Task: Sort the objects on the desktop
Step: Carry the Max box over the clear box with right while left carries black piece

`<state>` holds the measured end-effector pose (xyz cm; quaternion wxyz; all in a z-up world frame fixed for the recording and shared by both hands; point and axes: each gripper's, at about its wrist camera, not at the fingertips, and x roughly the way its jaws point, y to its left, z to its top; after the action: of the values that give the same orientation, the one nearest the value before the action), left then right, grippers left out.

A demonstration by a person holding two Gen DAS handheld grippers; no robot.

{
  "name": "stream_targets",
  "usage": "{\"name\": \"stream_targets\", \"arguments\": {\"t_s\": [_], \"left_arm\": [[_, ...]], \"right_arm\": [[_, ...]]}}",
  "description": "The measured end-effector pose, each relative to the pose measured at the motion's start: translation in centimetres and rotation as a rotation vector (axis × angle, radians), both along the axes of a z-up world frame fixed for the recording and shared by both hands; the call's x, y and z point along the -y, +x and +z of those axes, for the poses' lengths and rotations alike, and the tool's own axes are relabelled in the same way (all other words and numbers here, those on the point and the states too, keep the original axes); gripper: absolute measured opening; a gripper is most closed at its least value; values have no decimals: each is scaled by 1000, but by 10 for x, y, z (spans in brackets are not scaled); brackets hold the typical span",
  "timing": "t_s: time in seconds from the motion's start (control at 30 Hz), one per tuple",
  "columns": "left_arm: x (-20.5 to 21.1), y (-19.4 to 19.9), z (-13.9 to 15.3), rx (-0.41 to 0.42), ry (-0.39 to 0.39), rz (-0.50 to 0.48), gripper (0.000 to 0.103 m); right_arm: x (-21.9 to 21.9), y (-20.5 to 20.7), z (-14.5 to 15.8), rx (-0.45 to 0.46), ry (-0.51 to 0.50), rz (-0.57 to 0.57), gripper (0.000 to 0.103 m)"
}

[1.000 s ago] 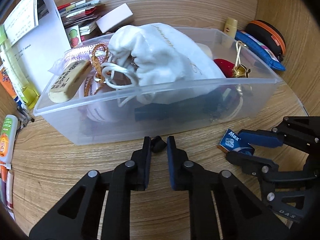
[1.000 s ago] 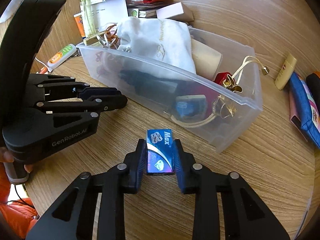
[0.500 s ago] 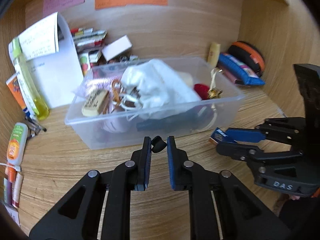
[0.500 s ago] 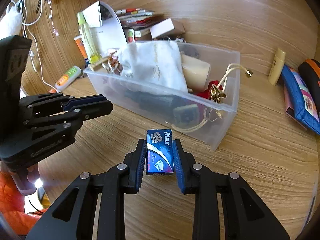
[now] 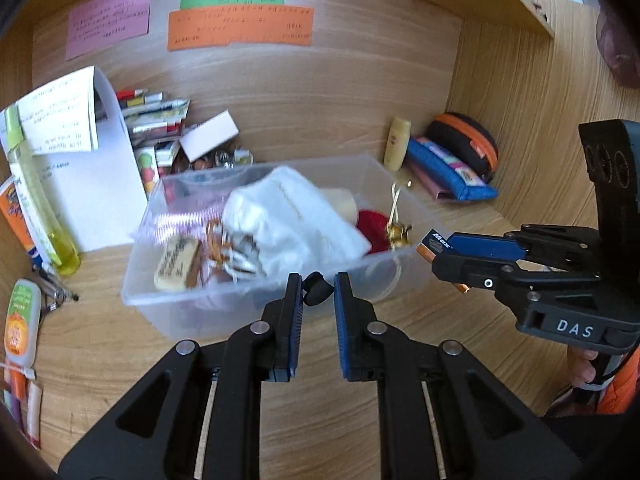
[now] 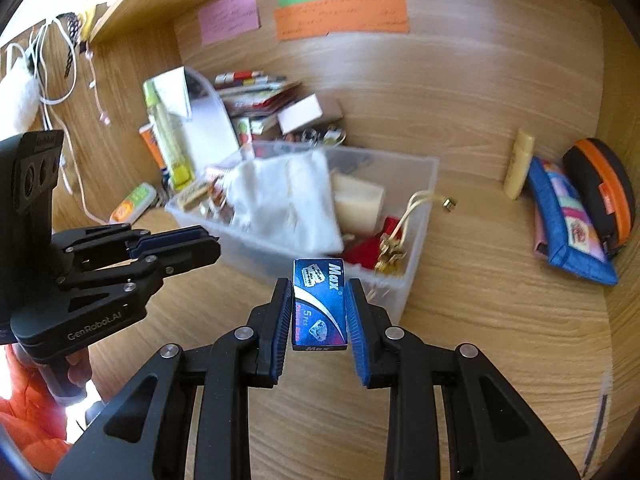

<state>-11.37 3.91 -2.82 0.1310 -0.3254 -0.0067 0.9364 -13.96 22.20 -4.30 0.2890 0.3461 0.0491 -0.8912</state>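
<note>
My right gripper is shut on a small blue "Max" box, held above the wooden desk just in front of the clear plastic bin. The left wrist view shows that same box poking from the right gripper beside the bin's right end. My left gripper is shut on a small black object in front of the bin's near wall. In the right wrist view the left gripper sits at the left. A white drawstring bag fills the bin's middle.
A blue pouch, an orange-and-black case and a cream tube lie to the right of the bin. Papers, a yellow bottle and stacked booklets crowd the back left. Wooden walls close in on both sides and behind.
Both grippers have risen and tipped upward with their objects still held. The bin now looks smaller and farther off, and the coloured notes on the back wall have come into view.
</note>
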Motion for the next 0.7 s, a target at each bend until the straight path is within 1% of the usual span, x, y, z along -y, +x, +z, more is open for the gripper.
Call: {"name": "stream_targets", "arguments": {"t_s": [0.17,0.33,0.5,0.7], "left_arm": [[0,-12,10,-24,6,-19,14],[-2,-27,11,-25,16,-26,14],[-5,-49,9,-9,27,-36,14],[-16,-66,5,6,12,-69,14]], "right_arm": [[-3,-12,11,-15,-21,-21,25],[2,-30,15,-13,-15,-31,25],[9,-46,12,5,-6,-42,25],[15,-60,5,21,3,-50,25]]}}
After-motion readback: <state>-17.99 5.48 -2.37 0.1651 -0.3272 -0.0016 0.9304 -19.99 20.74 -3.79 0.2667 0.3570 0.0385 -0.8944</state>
